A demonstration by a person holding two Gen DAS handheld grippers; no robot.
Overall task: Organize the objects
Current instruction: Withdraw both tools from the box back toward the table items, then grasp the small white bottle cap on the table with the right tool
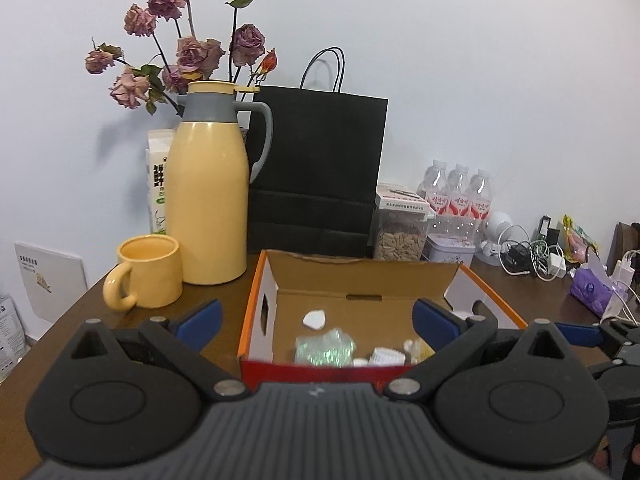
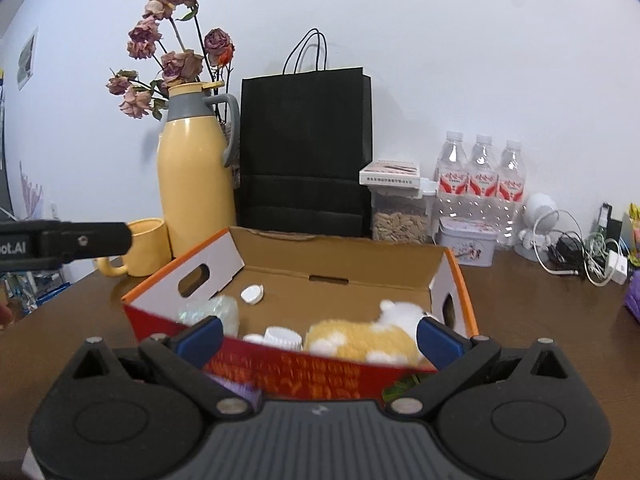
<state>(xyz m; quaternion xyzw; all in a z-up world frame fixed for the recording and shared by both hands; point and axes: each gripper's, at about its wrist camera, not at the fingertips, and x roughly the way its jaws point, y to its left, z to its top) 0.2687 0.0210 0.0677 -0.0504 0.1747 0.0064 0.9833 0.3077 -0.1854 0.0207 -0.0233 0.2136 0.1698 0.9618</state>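
Note:
An open cardboard box (image 1: 256,292) with an orange rim and red front wall stands on the brown table. Inside lie a white cap (image 1: 314,319), a shiny greenish wrapper (image 1: 325,347) and a small white bottle (image 1: 386,357). The right wrist view also shows a yellow-and-white plush toy (image 2: 360,338) at the box's (image 2: 454,276) front right. My left gripper (image 1: 318,322) is open just before the box's front wall, holding nothing. My right gripper (image 2: 320,340) is open at the same wall, also holding nothing. A black finger (image 2: 100,240) of the left gripper reaches in from the left.
Left of the box stand a yellow mug (image 1: 150,272) and a tall yellow thermos (image 1: 208,196), with dried roses (image 1: 192,52) behind. A black paper bag (image 1: 316,172), a seed container (image 1: 400,232), a tin (image 2: 466,246), water bottles (image 2: 482,180) and tangled cables (image 2: 580,256) line the back.

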